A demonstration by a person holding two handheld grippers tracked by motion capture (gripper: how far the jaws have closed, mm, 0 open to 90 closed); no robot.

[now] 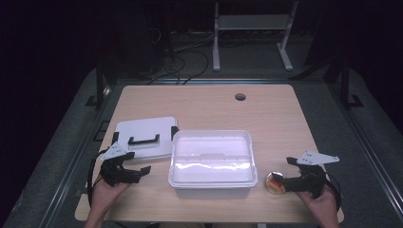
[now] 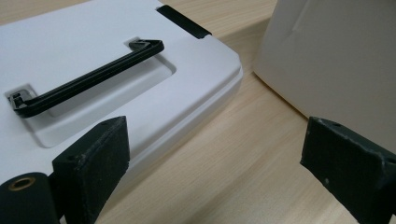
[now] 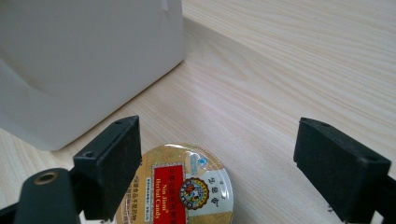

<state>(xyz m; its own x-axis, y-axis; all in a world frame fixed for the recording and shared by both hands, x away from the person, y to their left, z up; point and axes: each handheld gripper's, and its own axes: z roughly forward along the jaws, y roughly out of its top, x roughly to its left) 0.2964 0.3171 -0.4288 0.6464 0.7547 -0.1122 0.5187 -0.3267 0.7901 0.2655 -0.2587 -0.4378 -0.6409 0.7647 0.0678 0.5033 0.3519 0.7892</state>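
Candy tin (image 3: 180, 186) lies on the tabletop (image 1: 209, 107) between the right tongs (image 3: 219, 168), spread apart; left tongs (image 2: 215, 163) also apart, by the lid (image 2: 116, 70).

round tin lid (image 3: 180, 186) | "Nin Jiom Herbal Candy" | red label

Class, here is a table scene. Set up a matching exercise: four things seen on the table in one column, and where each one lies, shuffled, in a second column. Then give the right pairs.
Things
1. white bin
2. white lid
3. candy tin
4. round hole

Places
A. far side of the tabletop
B. flat on the table, left of the bin
C. right of the bin, at the right gripper
D. middle of the table, open on top

Pairs: 1-D, 2-B, 3-C, 4-A
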